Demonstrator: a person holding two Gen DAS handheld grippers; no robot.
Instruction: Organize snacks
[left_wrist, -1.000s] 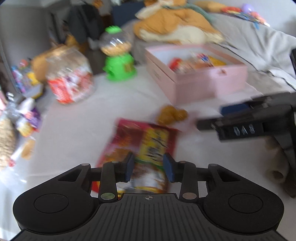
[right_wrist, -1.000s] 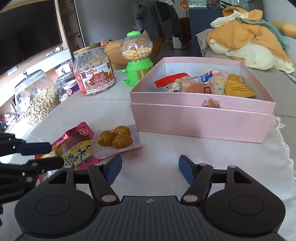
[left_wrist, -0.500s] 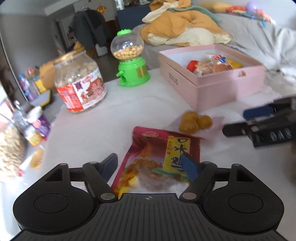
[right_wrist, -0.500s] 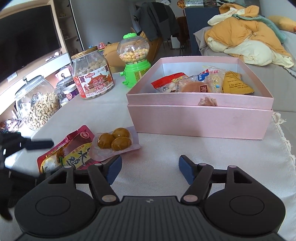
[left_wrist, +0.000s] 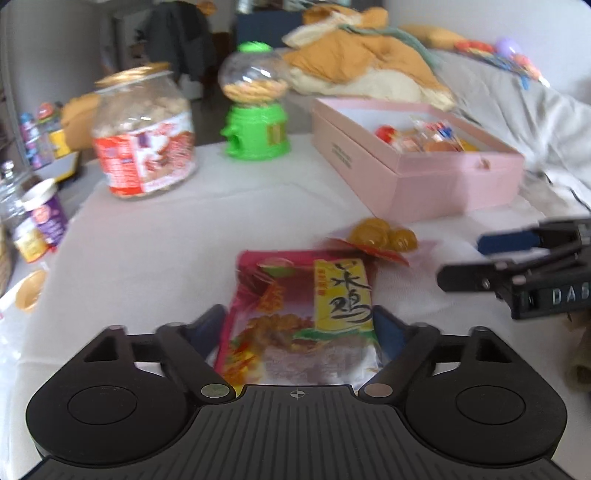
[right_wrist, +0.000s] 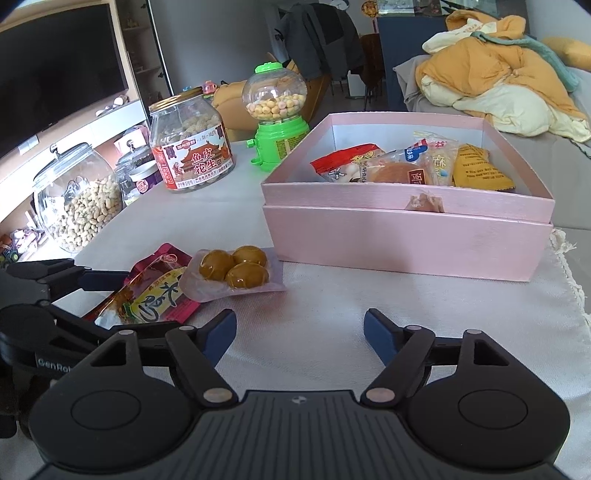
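A red and yellow snack packet lies flat on the white cloth. My left gripper stands wide open over its near end, one finger on each side, and neither pad presses on it. Just beyond lies a clear pack of three brown eggs. Behind that stands the open pink box with several wrapped snacks inside. My right gripper hovers over bare cloth in front of the box, its jaws opening with nothing between them.
A labelled peanut jar, a green candy dispenser and a glass jar of nuts stand at the table's far left. A small purple cup sits by the left edge. A heap of blankets lies behind the box.
My left gripper's jaws spread wide and it moved in, so the red packet now lies between its fingers. My right gripper stayed put and its jaws widened.
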